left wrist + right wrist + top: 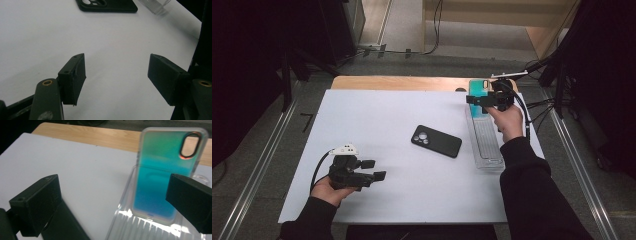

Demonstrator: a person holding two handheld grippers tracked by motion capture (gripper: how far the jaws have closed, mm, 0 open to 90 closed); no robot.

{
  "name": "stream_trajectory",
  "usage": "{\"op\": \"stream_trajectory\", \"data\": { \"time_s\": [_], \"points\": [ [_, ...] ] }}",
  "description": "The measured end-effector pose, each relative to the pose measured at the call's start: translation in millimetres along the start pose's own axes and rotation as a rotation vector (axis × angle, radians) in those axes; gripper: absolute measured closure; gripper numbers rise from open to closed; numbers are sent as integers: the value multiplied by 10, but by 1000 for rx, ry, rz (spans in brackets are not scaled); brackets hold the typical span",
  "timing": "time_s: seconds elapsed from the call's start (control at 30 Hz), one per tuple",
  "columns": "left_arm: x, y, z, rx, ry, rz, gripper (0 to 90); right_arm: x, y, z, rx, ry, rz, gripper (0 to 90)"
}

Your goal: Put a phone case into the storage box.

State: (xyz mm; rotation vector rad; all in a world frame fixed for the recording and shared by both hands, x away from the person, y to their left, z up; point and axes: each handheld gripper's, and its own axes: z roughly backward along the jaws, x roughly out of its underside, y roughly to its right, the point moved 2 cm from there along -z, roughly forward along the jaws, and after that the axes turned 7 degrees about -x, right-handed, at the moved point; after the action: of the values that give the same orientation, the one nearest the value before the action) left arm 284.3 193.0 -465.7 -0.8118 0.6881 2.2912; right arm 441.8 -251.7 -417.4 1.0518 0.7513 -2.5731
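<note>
Nearest us, our left gripper (374, 170) hovers low, jaws apart, empty. Right gripper (479, 99), jaws apart, hangs over one clear slotted rack (486, 145) holding one teal phone case (162, 172). One black phone case (436, 141) lies mid-sheet on the white table cover (377, 115); grey floor around.

My left gripper (374, 170) sits low at the near left, jaws apart and empty; my right gripper (475, 99) reaches far right, jaws wide.
</note>
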Motion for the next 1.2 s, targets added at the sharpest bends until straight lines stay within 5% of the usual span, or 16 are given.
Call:
{"op": "stream_trajectory", "data": {
  "time_s": [0.33, 0.7, 1.2],
  "points": [
    [-37, -70, 1, 8, 6, 18, 306, 258, -316, 122, -111, -44, 65, 0],
    [-85, -134, -10, 28, 1, 28, 306, 526, -613, 267, -182, -55, 116, 0],
    [-94, -82, 74, 54, 13, 29, 306, 939, -888, 384, -320, -105, 200, 45]
  ]
}}
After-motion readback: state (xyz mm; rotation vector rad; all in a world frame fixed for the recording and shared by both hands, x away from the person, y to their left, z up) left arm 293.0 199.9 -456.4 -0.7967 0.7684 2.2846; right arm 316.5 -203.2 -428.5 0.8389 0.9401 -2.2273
